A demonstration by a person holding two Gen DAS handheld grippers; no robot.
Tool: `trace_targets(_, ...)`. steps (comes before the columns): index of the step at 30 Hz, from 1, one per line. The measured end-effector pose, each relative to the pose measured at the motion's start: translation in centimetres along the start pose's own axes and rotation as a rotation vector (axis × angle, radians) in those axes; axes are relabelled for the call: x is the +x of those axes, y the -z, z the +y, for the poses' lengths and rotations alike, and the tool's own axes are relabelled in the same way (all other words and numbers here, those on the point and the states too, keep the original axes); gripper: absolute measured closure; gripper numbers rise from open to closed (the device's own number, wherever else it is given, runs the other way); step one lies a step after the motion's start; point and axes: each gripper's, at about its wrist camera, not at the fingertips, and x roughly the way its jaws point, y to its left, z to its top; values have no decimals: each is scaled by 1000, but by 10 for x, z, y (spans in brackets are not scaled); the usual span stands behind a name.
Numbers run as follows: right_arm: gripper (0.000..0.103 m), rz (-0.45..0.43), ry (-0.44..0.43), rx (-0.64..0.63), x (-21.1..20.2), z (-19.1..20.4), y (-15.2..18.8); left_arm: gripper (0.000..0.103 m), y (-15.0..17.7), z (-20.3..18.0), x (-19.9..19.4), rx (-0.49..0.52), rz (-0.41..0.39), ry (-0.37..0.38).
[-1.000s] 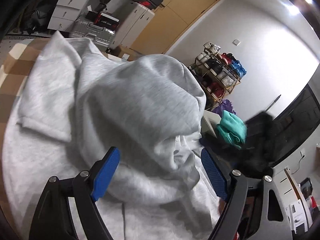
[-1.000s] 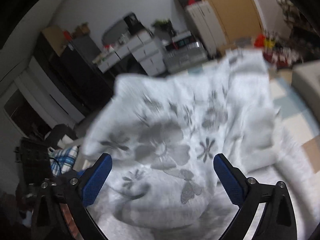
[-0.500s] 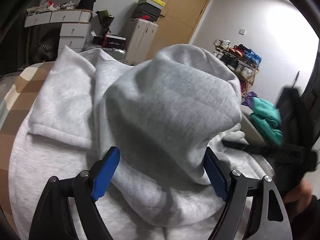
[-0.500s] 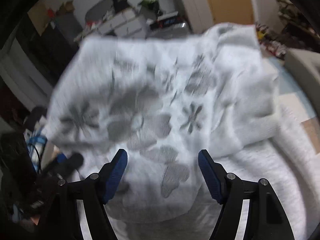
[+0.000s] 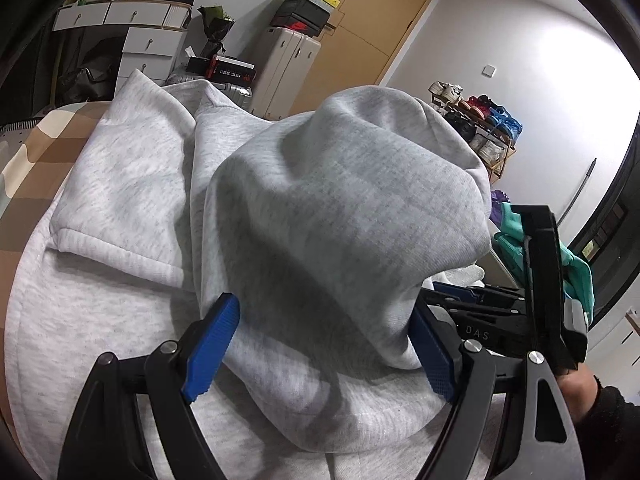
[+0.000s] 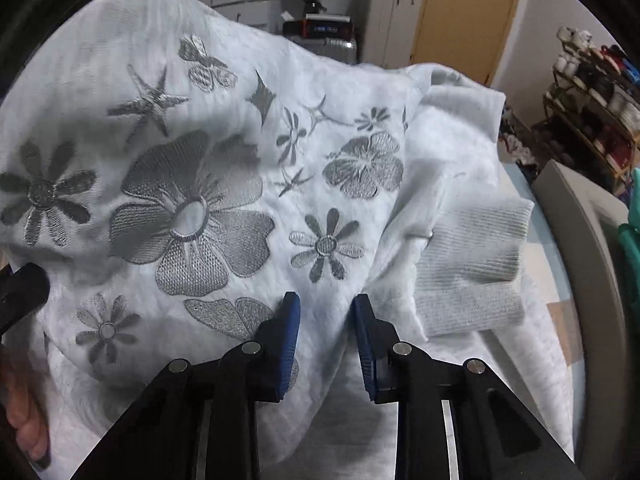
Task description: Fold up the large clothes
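Sweatshirt of pale grey fleece [image 5: 132,184], large and soft, with darker grey embroidered flowers, stars and a butterfly across one panel [image 6: 192,216], lies spread over a brown-and-cream checked surface [image 5: 36,152]; whether that surface is a bed or a worktop cannot be told. In the left wrist view the body of the garment stretches away from the camera toward the white drawer unit [image 5: 144,36] at the back of the room, so its long axis runs roughly front to back. A sleeve lies folded across it on the side nearer the checked surface, ending in a ribbed hem. A big fold of the fleece is humped up in the middle, rising well above the flat part.

The left gripper [image 5: 320,344] stands with its blue-padded jaws wide, the raised hump of fleece sitting between them; whether the pads press on the cloth cannot be told. The right gripper [image 6: 325,340] has its jaws closing around a pinch of the embroidered panel, just beside the butterfly; cloth lies between the pads and the left pad touches it, while a narrow gap shows at the right pad. In the right wrist view a ribbed cuff [image 6: 472,256] lies folded just past the embroidered panel, on the side toward the shoe rack [image 6: 592,120].
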Motion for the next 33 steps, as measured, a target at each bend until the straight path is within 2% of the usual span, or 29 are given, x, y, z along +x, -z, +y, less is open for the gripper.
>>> trace_targets(2, 77, 12, 13, -8, 1, 3, 3, 23, -1, 2, -1, -12, -4, 12)
trace_targets(4, 78, 28, 57, -75, -4, 11, 5, 23, -3, 8, -8, -50, -24, 43)
trace_targets(6, 78, 31, 67, -86, -17, 17, 4, 23, -6, 20, -21, -110, -72, 99)
trace_targets(8, 78, -75, -5, -77, -48, 23, 9, 23, -8, 36, -31, -199, -98, 198)
trace_targets(9, 78, -134, -26, -88, -64, 30, 12, 23, -8, 52, -40, -284, -130, 270)
trace_targets(11, 68, -211, -90, -116, -85, 49, 16, 23, -6, 75, -52, -402, -190, 322)
trace_targets(12, 63, -232, -141, -142, -93, 61, 16, 23, -3, 93, -59, -487, -235, 350)
trace_targets(13, 57, -229, -162, -162, -94, 71, 14, 23, -1, 101, -63, -530, -258, 358)
trace_targets(15, 57, -192, -164, -206, -85, 95, 7, 23, 3, 117, -71, -614, -304, 352)
trace_targets(17, 57, -151, -126, -215, -80, 123, 8, 23, 4, 117, -74, -625, -312, 378)
trace_targets(19, 57, -94, -60, -221, -62, 142, 5, 23, 3, 113, -78, -601, -327, 371)
trace_targets(22, 58, -15, -29, -187, -21, 140, 2, 23, 2, 109, -78, -596, -318, 378)
trace_targets(23, 58, 18, -39, -150, -9, 135, 3, 23, 0, 110, -76, -599, -301, 383)
trace_targets(24, 57, 24, -85, -95, -5, 125, 5, 23, 0, 108, -72, -602, -277, 385)
trace_targets(27, 58, 38, -185, 14, -18, 100, 3, 23, 1, 106, -71, -583, -255, 369)
trace_targets(28, 55, -4, -216, 39, -34, 88, 2, 23, 2, 107, -72, -577, -255, 366)
trace_targets(29, 50, -49, -217, 43, -47, 79, 1, 23, 2, 105, -72, -569, -253, 366)
trace_targets(30, 42, -131, -200, 36, -67, 70, -2, 23, 2, 104, -72, -564, -249, 365)
trace_targets(31, 18, -204, -162, 29, -84, 64, -7, 23, 2, 102, -71, -557, -242, 362)
trace_targets(32, 0, -266, -129, 29, -96, 60, -12, 23, 2, 101, -69, -552, -235, 360)
trace_targets(33, 0, -336, -110, 29, -109, 58, -18, 23, 1, 99, -68, -542, -223, 363)
